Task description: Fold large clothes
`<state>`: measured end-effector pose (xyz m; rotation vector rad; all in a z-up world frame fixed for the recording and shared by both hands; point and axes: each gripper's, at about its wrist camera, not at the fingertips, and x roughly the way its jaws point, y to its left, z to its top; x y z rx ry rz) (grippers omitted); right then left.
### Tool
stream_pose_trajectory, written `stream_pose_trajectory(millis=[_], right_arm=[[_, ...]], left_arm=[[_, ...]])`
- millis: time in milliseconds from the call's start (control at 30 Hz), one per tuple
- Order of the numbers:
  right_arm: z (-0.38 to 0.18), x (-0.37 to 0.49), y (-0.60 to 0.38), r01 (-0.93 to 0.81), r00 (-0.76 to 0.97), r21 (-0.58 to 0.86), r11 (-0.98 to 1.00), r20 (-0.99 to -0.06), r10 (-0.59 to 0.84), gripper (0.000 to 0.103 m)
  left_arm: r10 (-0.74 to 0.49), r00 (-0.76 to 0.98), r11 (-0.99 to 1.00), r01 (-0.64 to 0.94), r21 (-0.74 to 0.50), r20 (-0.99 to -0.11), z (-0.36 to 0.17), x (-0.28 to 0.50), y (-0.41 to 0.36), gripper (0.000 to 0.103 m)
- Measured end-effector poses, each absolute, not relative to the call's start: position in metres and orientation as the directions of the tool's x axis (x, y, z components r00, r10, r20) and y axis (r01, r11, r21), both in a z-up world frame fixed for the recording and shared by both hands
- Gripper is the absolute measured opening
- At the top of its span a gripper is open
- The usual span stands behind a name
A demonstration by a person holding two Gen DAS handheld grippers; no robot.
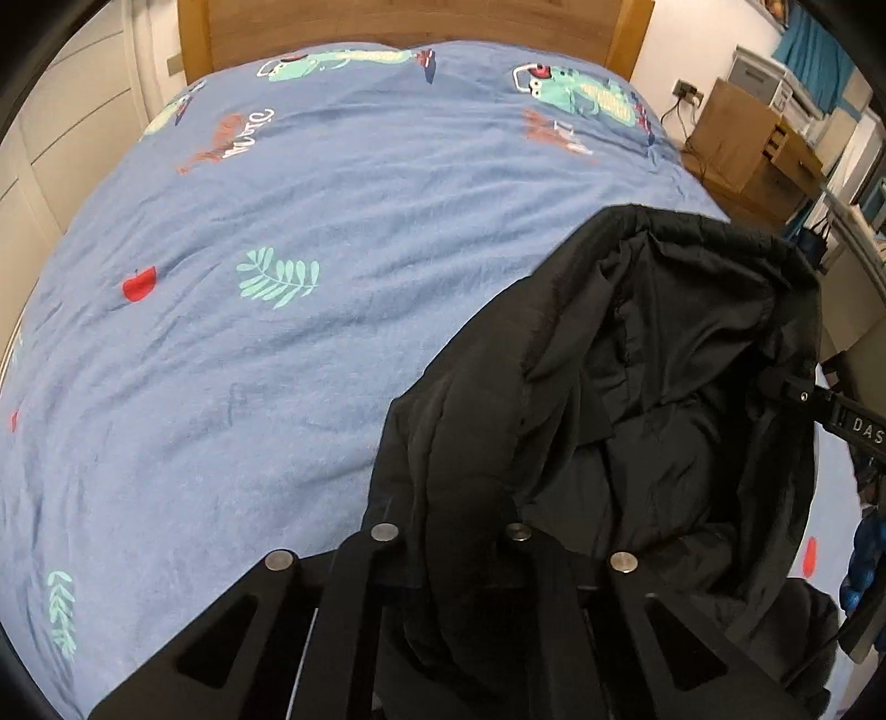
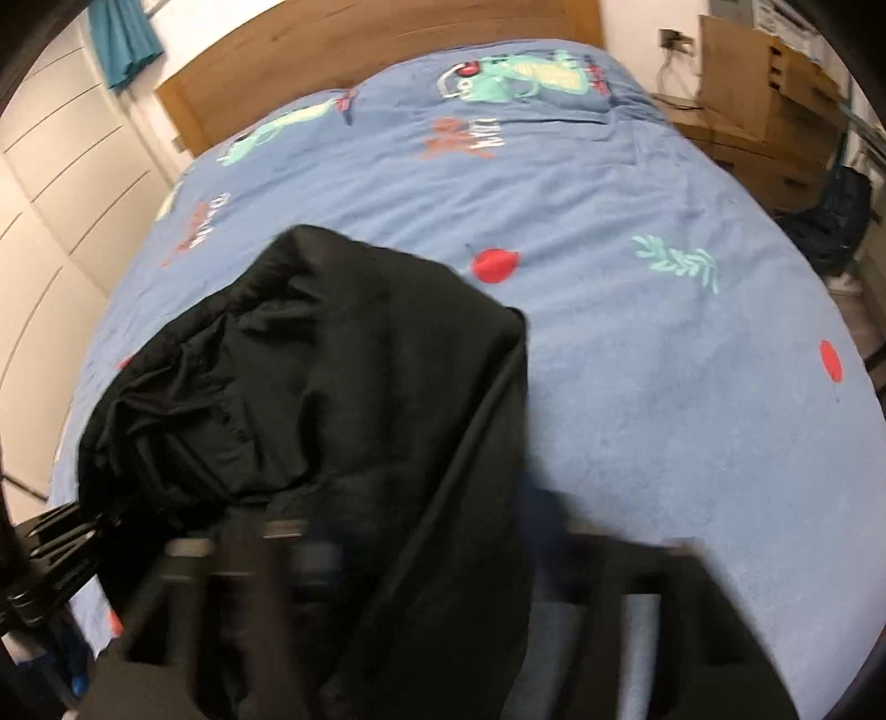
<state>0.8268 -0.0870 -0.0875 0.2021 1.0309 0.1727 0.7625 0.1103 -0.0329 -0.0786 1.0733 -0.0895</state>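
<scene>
Your left gripper (image 1: 459, 531) is closed on the black jacket (image 1: 637, 387): a thick padded fold runs down between its two fingers and fills the gap there. From that grip the jacket spreads up and to the right in the left wrist view, opened out so you look into its lining, with the far edge arched over the bed (image 1: 249, 343). At the right edge of that view the tip of your right gripper (image 1: 797, 396) meets the jacket's other edge; its fingers look pressed on the cloth there.

The right wrist view is blurred low down, so you cannot tell from it how far the right fingers stand apart. What it does show is the jacket (image 2: 343, 399) draped over the gripper's front, hanging down the middle of the frame and bunching up to the left. At the left edge your left gripper (image 2: 72, 520) touches the jacket's bunched corner.

The jacket hangs between the two grippers, over the near part of the bed. Whether its lower part touches the sheet cannot be told. The sheet (image 2: 637, 360) is blue, printed with red apples, leaves and cartoon figures. A wooden headboard (image 1: 415, 27) stands at the far end, and cardboard boxes (image 2: 775, 83) sit beside the bed at right.
</scene>
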Motion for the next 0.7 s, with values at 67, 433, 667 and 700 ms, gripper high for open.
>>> stream_pose_trajectory(millis=[67, 433, 667, 700], right_arm=[[-0.079, 0.819, -0.091, -0.064, 0.507, 0.282, 0.957, -0.817, 0.275, 0.012], [0.013, 0.692, -0.11, -0.213, 0.569, 0.363, 0.907, -0.709, 0.417, 0.01], [0.043, 0.559, -0.12, -0.31, 0.596, 0.392, 0.866, -0.63, 0.498, 0.011], [0.042, 0.544, -0.121, -0.313, 0.598, 0.4, 0.861, -0.621, 0.506, 0.011]], left_arm=[[-0.135, 0.486, 0.99, 0.038, -0.133, -0.864, -0.021, 0.751, 0.112, 0.006], [-0.231, 0.543, 0.971, 0.077, -0.226, -0.808, 0.045, 0.62, 0.14, 0.006], [-0.291, 0.58, 0.956, 0.143, -0.256, -0.761, 0.056, 0.505, 0.143, 0.006], [-0.301, 0.584, 0.953, 0.151, -0.263, -0.754, 0.055, 0.491, 0.143, 0.006]])
